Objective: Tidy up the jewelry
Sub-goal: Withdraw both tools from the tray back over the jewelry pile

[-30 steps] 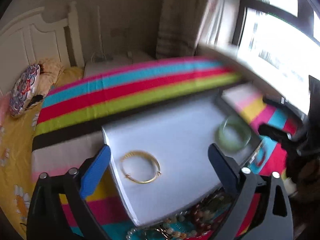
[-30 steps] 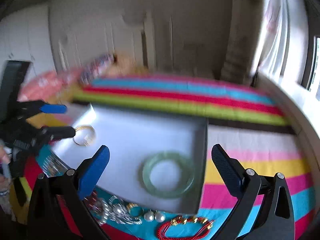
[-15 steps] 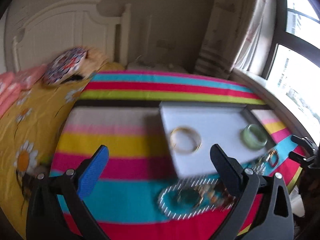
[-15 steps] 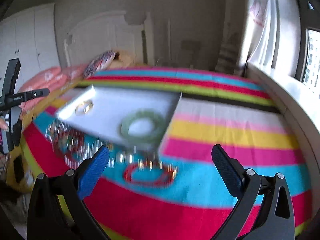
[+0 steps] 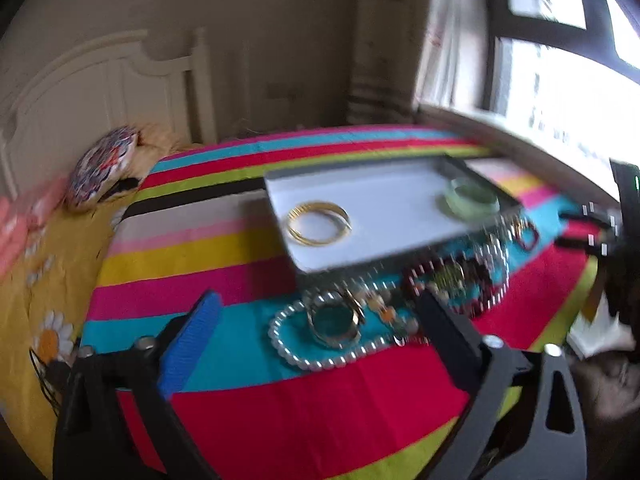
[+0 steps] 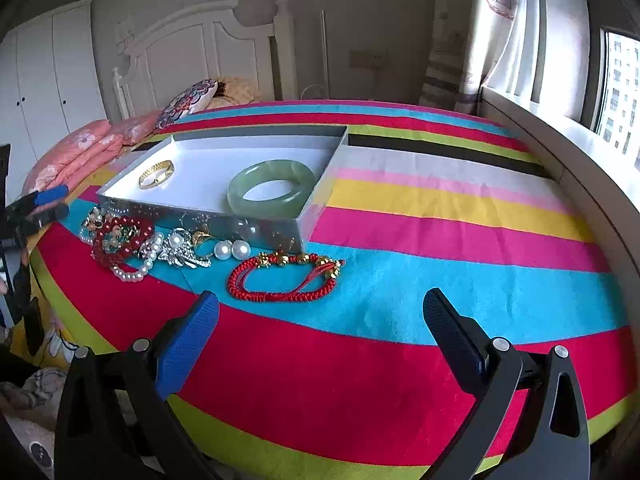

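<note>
A shallow white box (image 6: 256, 132) (image 5: 380, 200) lies on the striped cloth. In it are a gold bangle (image 6: 156, 174) (image 5: 319, 222) and a green jade bangle (image 6: 272, 188) (image 5: 474, 200). In front of the box lie a red cord bracelet (image 6: 284, 280), two loose pearls (image 6: 233, 249), a silver brooch (image 6: 178, 254), red beads (image 6: 120, 236) and a pearl strand (image 5: 320, 344). My right gripper (image 6: 320, 344) is open and empty, hovering near the cord bracelet. My left gripper (image 5: 316, 340) is open and empty, above the pearl strand; it also shows in the right wrist view (image 6: 44, 208).
The striped cloth (image 6: 440, 240) covers a bed with a white headboard (image 6: 200, 48). Pillows (image 6: 184, 100) lie at the head. A window ledge (image 6: 568, 152) runs along the right. The bed's edge curves close below both grippers.
Both grippers have pulled back from over the box toward the near edge of the bed and stayed open. The jewelry in the box has not moved.
</note>
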{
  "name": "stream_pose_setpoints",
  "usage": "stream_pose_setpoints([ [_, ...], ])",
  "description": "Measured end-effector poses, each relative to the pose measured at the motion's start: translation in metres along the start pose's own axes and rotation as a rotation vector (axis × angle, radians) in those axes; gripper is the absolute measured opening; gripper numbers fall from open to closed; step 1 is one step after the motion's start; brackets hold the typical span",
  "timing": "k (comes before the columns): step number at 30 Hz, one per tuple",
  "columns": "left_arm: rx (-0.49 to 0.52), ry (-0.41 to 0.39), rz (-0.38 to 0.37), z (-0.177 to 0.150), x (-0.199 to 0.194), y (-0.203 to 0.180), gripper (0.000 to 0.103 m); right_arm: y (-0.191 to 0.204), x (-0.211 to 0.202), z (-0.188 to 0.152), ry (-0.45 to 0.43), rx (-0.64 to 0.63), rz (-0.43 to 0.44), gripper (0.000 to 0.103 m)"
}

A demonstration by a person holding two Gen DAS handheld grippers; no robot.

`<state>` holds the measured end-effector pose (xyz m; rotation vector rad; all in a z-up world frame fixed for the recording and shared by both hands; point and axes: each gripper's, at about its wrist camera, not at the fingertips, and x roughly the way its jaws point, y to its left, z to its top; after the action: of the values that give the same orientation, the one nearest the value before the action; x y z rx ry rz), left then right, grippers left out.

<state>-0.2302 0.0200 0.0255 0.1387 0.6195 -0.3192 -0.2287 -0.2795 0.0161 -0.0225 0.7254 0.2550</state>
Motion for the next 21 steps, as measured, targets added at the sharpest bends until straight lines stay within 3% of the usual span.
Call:
stream_pose_setpoints([
  [4, 0.054, 0.066, -0.038, -0.006, 0.012, -0.007, 0.05, 0.002, 0.003, -0.001, 0.006, -0.002, 0.004, 0.098],
  [10, 0.134, 0.101, -0.042, -0.013, 0.023, -0.019, 0.039, 0.004, 0.003, -0.001, 0.007, -0.009, 0.01, 0.098],
  [17, 0.139, 0.104, -0.044, -0.013, 0.029, -0.018, 0.039, 0.007, 0.004, -0.001, 0.009, -0.015, 0.022, 0.098],
  [21, 0.129, 0.101, -0.091, -0.013, 0.03, -0.017, 0.018, 0.009, 0.004, -0.001, 0.008, -0.019, 0.024, 0.098],
])
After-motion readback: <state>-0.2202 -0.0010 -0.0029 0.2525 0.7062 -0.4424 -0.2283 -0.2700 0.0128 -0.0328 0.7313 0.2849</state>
